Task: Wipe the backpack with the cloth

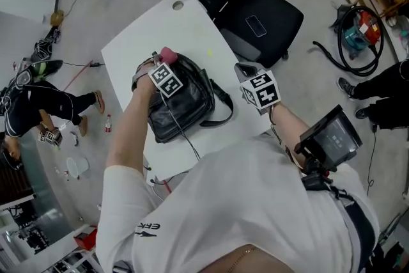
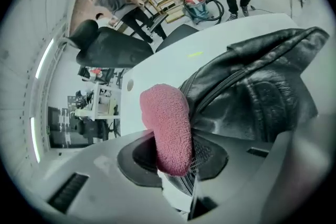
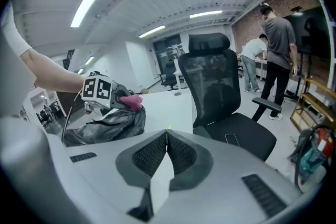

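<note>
Left gripper [image 1: 163,66]: fingers pinching the cloth, held over the far end of the backpack.
Cloth [image 2: 167,124]: pink terry, folded into a rounded pad that sticks out past the fingers; it sits right against the backpack's black leather beside a zip line.
Backpack [image 1: 182,105]: black, glossy and creased, lying slumped on the white tabletop [image 1: 185,29]; one strap [image 1: 222,109] loops out toward the right gripper.
Right gripper [image 3: 166,140]: fingers pressed together with nothing between them; held above the tabletop's edge, apart from the backpack and pointing toward the office chair.
Office chair [image 1: 259,19]: black, mesh back and padded seat, standing just beside the tabletop's far edge.
Surroundings: a vacuum cleaner [image 1: 359,32] with a coiled hose on the floor to the right; people stand by shelving in the background.
</note>
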{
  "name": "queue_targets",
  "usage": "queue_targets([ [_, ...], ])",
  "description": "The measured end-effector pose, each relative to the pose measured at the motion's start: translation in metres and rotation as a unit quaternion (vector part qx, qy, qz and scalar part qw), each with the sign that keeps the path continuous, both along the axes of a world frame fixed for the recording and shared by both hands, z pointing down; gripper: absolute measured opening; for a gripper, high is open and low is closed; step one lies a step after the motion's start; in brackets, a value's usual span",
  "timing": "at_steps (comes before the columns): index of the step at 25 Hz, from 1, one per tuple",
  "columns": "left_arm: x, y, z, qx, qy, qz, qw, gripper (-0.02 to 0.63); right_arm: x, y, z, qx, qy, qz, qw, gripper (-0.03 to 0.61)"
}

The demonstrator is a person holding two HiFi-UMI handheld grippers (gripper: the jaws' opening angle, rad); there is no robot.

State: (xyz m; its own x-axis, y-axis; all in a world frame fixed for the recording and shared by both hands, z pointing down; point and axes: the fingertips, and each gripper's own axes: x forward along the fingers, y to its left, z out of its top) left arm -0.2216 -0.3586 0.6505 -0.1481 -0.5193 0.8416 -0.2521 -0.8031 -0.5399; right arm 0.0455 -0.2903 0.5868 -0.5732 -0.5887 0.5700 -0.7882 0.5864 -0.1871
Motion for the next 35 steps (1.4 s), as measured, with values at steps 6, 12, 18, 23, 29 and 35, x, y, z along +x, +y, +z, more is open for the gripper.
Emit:
queue_targets([
  [6, 0.002, -0.012, 0.022, -0.005, -0.013, -0.005, 0.9999, 0.092, 0.002, -0.009, 0.012, -0.013, 0.004, 0.004, 1.000, 0.005],
  [12, 0.024, -0.008, 0.019, -0.015, -0.023, 0.037, 0.9990, 0.092, 0.008, -0.011, 0.012, -0.012, 0.003, 0.009, 1.000, 0.005],
  [18, 0.074, 0.004, 0.015, -0.035, -0.063, 0.143, 0.9870, 0.092, 0.013, -0.005, 0.012, -0.008, 0.001, 0.011, 1.000, 0.005],
  [23, 0.105, 0.024, 0.016, -0.062, -0.108, 0.215, 0.9687, 0.092, 0.021, 0.005, 0.010, -0.005, -0.001, 0.014, 1.000, 0.005],
  [29, 0.131, 0.052, 0.016, -0.071, -0.161, 0.297, 0.9386, 0.092, 0.036, 0.018, 0.005, 0.002, -0.005, 0.026, 1.000, 0.005],
  [35, 0.151, 0.087, 0.009, -0.086, -0.164, 0.367, 0.9116, 0.092, 0.046, 0.030, -0.003, 0.008, -0.005, 0.034, 0.999, 0.005],
])
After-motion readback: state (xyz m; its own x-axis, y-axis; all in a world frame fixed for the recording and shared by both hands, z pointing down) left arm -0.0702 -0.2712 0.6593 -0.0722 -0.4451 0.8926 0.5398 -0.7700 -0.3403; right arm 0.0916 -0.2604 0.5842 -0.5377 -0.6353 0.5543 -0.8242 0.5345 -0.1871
